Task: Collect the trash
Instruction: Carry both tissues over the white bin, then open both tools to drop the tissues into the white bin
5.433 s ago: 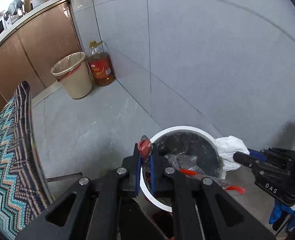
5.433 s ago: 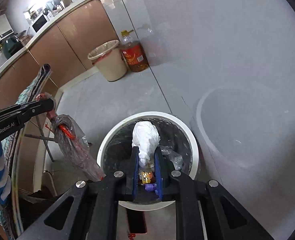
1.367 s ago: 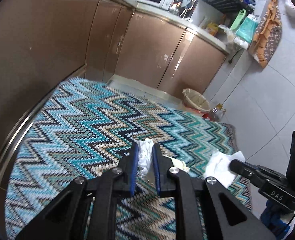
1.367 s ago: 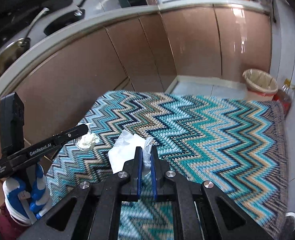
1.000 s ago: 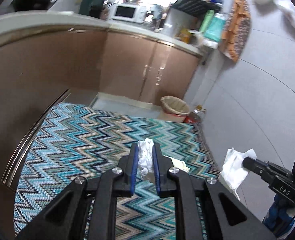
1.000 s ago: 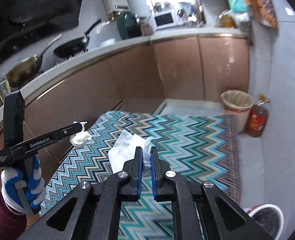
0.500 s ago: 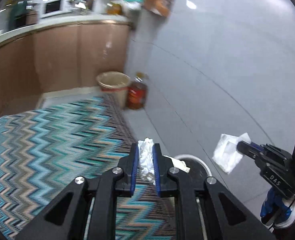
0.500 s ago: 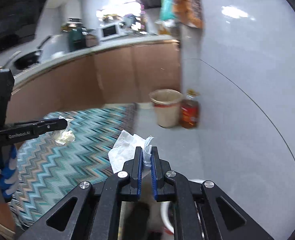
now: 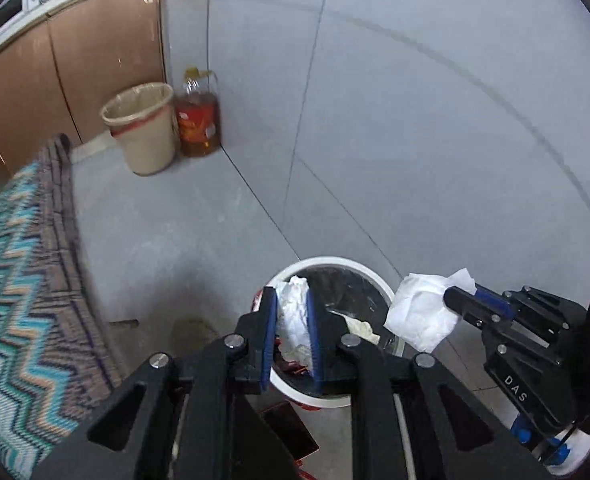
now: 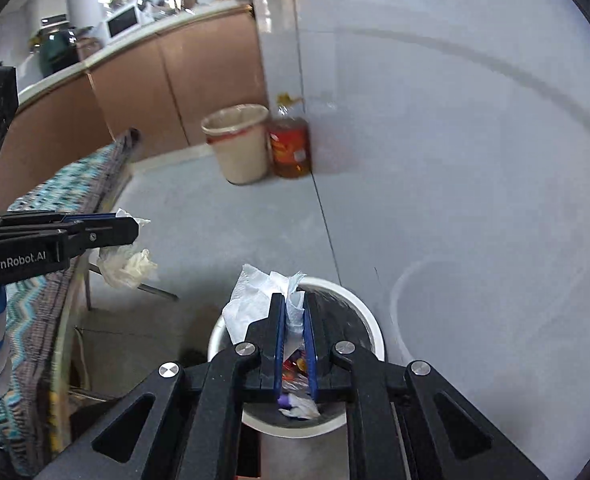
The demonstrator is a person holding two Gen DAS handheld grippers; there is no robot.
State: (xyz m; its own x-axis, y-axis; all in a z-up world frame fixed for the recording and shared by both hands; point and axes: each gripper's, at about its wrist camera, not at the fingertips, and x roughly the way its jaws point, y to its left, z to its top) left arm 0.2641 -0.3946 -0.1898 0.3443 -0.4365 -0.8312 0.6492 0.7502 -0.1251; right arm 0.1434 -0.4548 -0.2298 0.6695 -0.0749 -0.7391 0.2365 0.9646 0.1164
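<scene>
My left gripper [image 9: 291, 300] is shut on a crumpled white tissue wad [image 9: 293, 322], held over the near rim of the white trash bin [image 9: 369, 274] with a black liner. My right gripper [image 10: 294, 300] is shut on a white paper napkin [image 10: 251, 304], held above the same bin [image 10: 371, 320]. In the left wrist view the right gripper [image 9: 461, 302] holds the napkin [image 9: 421, 316] just right of the bin. In the right wrist view the left gripper [image 10: 129, 226] holds the wad [image 10: 127, 266] left of the bin. Trash lies inside the bin [image 10: 299, 404].
A table with a zigzag-patterned cloth [image 9: 11, 288] stands to the left. A beige lined bin [image 9: 141, 128] and a bottle of oil [image 9: 197, 120] stand by the far wall corner. Brown cabinets [image 10: 167, 80] run along the back. The floor is grey tile.
Both grippers swung away from the zigzag-cloth table and tilted down, carrying the tissue wad and the napkin to just above the white trash bin.
</scene>
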